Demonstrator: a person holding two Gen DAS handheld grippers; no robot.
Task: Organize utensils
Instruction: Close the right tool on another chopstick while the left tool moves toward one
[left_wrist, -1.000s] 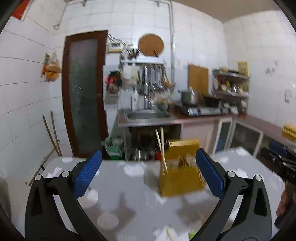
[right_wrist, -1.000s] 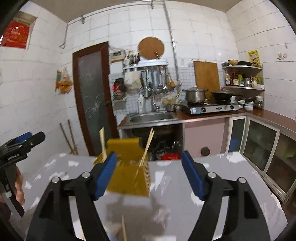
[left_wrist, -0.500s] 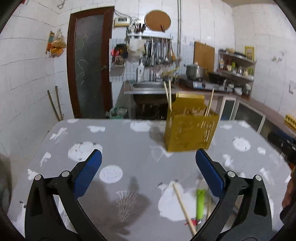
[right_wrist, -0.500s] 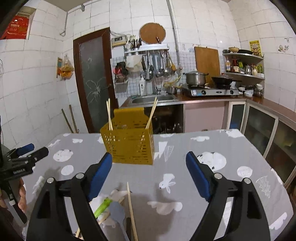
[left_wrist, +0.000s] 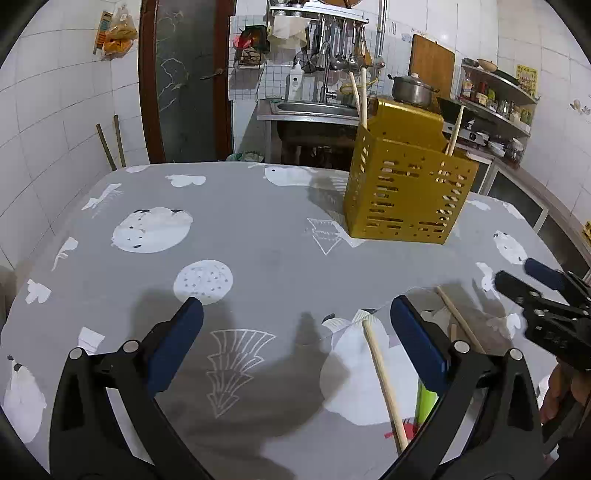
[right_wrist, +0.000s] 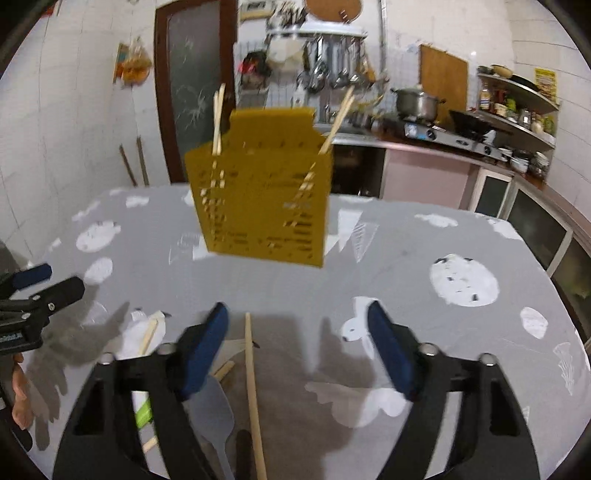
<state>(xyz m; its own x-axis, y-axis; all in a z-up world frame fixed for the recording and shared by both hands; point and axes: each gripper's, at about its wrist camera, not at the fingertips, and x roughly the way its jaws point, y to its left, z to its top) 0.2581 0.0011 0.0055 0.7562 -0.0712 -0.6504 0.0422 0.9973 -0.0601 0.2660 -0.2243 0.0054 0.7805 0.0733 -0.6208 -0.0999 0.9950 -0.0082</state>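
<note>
I have both tools angled down over the grey patterned surface (left_wrist: 258, 229). The yellow slotted holder (left_wrist: 406, 192) stands upright toward the far side of it, with a few chopsticks (right_wrist: 218, 118) sticking up out of it. My left tool (left_wrist: 295, 339) has its jaws spread wide with nothing between them. On the near side of the holder, a loose wooden chopstick (left_wrist: 384, 380) lies flat just inside its right finger. A green-handled utensil (left_wrist: 424, 402) lies beside that chopstick, partly hidden. My right tool (right_wrist: 297, 347) has its jaws apart, just narrowed a little, and its pads press on nothing. Another chopstick (right_wrist: 253, 387) lies on the surface between its fingers. A pale grey spatula (right_wrist: 214, 410) rests under its left finger.
</note>
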